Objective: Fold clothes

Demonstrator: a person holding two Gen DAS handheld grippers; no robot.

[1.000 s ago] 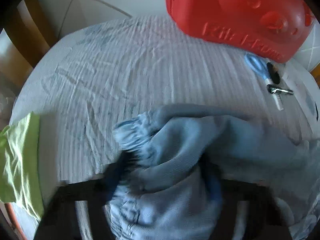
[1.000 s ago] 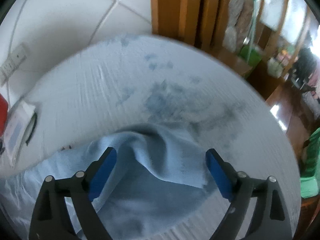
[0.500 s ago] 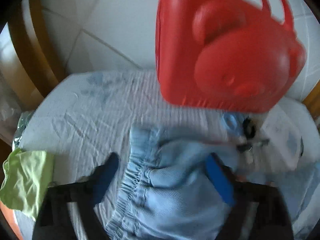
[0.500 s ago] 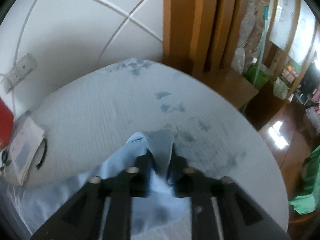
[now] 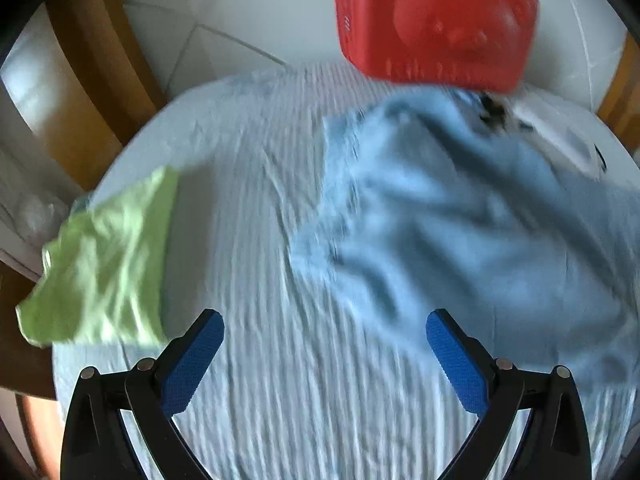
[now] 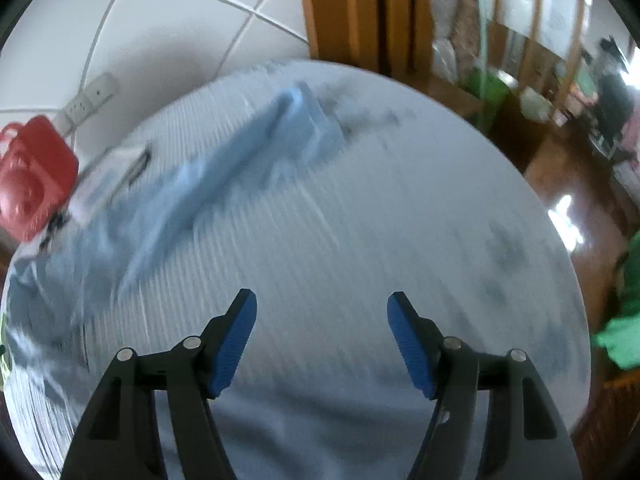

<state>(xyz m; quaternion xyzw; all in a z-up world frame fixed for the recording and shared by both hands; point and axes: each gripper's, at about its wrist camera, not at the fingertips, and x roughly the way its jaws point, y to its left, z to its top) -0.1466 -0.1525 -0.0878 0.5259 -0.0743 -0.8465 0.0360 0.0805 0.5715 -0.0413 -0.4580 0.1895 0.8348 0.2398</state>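
Blue garment (image 5: 460,216) lies loose and rumpled on the round table (image 5: 256,360), which carries a white ribbed cloth with faint grey-blue marks. In the left wrist view the garment fills the right half of the table; its far edge reaches up to the red plastic case (image 5: 436,24) standing at the back by the tiled wall. Small dark items and a white packet beside the case are too blurred to identify. In the right wrist view the same garment (image 6: 224,176) stretches from the left table edge toward the far middle, with one end bunched up near the back.

Left tool (image 5: 324,344): jaws spread wide, nothing between the blue pads (image 5: 192,364), hovering over bare cloth just beside the near edge of the garment.

Right tool (image 6: 322,340): jaws spread wide, empty, over bare tablecloth, apart from the garment.

Light green garment (image 5: 104,260) lies at the left table edge, apart from the blue one. Both views are motion-blurred.
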